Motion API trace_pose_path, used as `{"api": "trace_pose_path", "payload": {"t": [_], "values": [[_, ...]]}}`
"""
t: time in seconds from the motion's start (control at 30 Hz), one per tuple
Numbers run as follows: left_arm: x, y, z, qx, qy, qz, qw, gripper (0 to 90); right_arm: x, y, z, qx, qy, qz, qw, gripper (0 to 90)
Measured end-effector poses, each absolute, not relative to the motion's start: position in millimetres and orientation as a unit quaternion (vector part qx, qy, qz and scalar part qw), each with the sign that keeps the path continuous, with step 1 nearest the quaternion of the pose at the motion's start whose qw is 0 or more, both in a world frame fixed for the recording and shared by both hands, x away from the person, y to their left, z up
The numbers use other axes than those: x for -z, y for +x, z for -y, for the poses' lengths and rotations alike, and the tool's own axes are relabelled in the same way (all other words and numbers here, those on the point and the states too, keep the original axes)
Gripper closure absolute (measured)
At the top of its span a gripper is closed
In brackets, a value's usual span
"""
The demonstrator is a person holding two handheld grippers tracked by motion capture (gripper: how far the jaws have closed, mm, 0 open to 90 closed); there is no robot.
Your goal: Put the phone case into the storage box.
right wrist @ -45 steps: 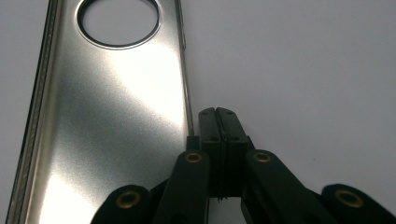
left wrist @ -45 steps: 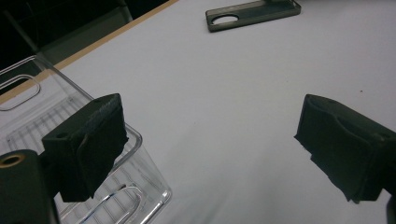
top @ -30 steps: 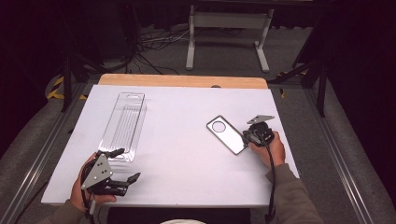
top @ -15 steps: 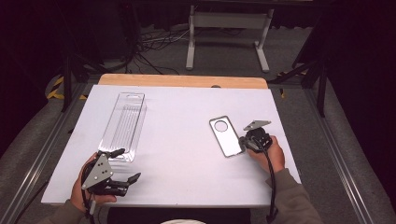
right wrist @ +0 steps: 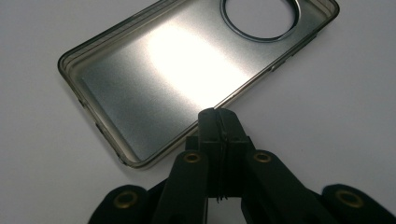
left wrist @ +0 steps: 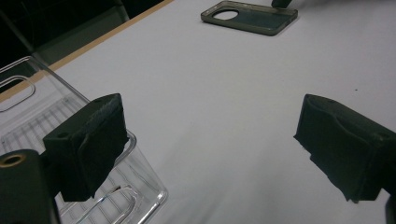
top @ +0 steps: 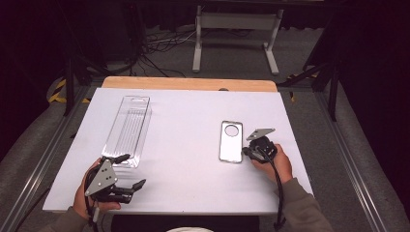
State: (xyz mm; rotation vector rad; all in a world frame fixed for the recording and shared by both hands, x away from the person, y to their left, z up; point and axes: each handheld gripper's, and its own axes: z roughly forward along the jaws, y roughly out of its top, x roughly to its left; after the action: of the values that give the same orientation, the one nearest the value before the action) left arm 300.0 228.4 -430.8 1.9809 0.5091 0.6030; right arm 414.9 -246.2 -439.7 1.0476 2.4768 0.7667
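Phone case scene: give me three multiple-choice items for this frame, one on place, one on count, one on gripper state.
1. Where does the phone case lie?
A. inside the clear tray
B. flat on the white table, beside the right gripper
C. on the floor

2. How many round cutouts does the case have?
A. one
B. two
C. none

3. How do the left gripper jaws stand?
A. shut
B. clamped on the tray
C. wide open

B: the case rests on the white top.
A: a single ring shows.
C: a wide gap shows between the pads beside the clear tray.
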Motion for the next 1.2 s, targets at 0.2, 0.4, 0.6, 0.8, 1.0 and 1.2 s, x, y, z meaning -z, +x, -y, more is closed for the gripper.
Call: {"api": "trace_pose_path", "payload": {"t": [0.2,0.4,0.6,0.8,1.0,1.2], "values": [[431.1,300.2,-227.8,-0.245,0.813,-0.211,0.484,9.3,433.6,423.5,256.2,-0.289,0.394,-0.854,0.178,76.6],[430.7,300.3,-227.7,-0.244,0.814,-0.213,0.483,9.3,422.6,440.0,253.9,-0.308,0.414,-0.835,0.19,62.5],[430.8,300.8,-228.2,-0.244,0.815,-0.209,0.481,9.3,410.9,477.2,249.2,-0.327,0.416,-0.822,0.211,57.7],[432.0,301.5,-227.9,-0.237,0.814,-0.212,0.486,9.3,421.3,509.3,246.3,-0.3,0.423,-0.829,0.21,58.7],[431.7,301.9,-228.5,-0.235,0.816,-0.211,0.485,9.3,432.0,522.9,238.8,-0.27,0.414,-0.842,0.217,59.0],[432.1,302.2,-228.2,-0.233,0.818,-0.21,0.483,9.3,441.2,527.5,245.8,-0.31,0.436,-0.824,0.187,68.2]]}}
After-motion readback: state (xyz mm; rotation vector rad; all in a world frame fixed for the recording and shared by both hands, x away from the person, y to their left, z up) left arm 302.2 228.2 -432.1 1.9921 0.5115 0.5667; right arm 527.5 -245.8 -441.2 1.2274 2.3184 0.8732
